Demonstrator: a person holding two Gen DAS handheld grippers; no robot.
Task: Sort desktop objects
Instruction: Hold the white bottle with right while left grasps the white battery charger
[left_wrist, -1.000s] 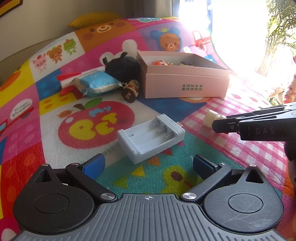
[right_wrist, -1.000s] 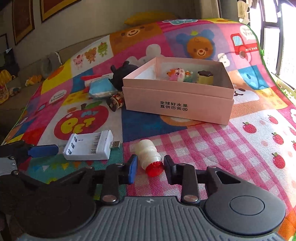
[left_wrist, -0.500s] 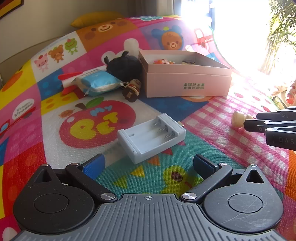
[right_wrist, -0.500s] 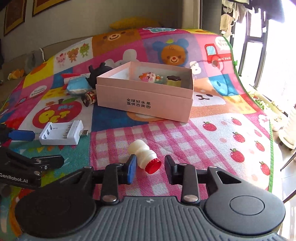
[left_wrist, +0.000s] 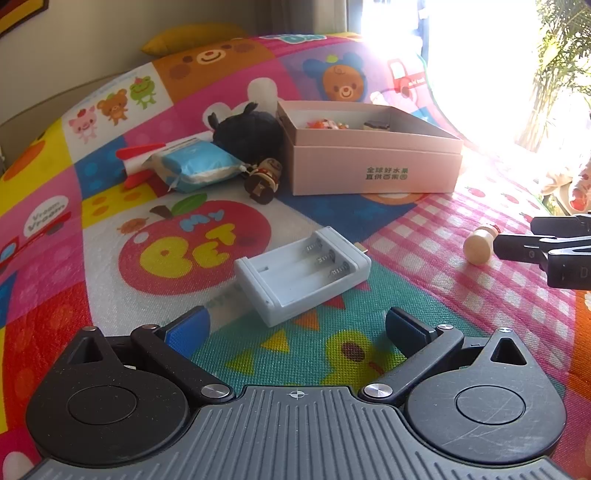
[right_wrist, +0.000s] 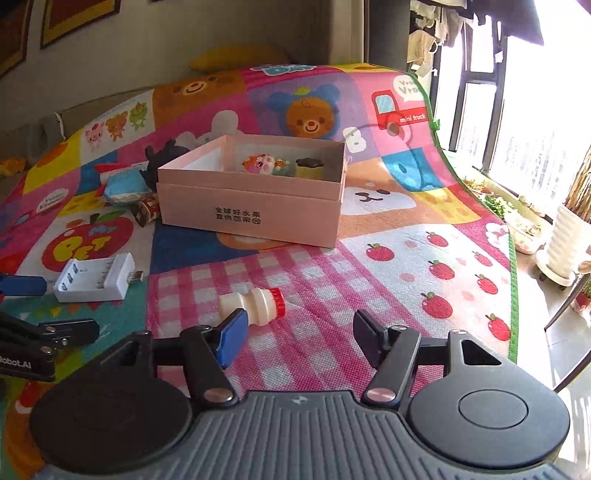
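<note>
A small cream bottle with a red cap (right_wrist: 253, 302) lies on its side on the pink checked part of the mat, just ahead of my right gripper (right_wrist: 297, 334). That gripper's jaws are opening and nothing is pressed between them; the bottle lies beside the left blue pad. The bottle (left_wrist: 478, 245) also shows at the right of the left wrist view. My left gripper (left_wrist: 295, 328) hangs open just short of a white battery holder (left_wrist: 303, 269). A pink cardboard box (right_wrist: 255, 192) behind holds small toys.
A blue tissue pack (left_wrist: 192, 166), a black plush toy (left_wrist: 247, 133), a small brown figure (left_wrist: 264, 181) and a red and white rocket toy (left_wrist: 135, 162) lie left of the box. The mat's right edge (right_wrist: 511, 266) drops to a floor with a white pot (right_wrist: 563, 240).
My right gripper's jaws have spread wide and the bottle, held between them before, now lies free on the mat. The right gripper has swung to the right. My left gripper kept still.
</note>
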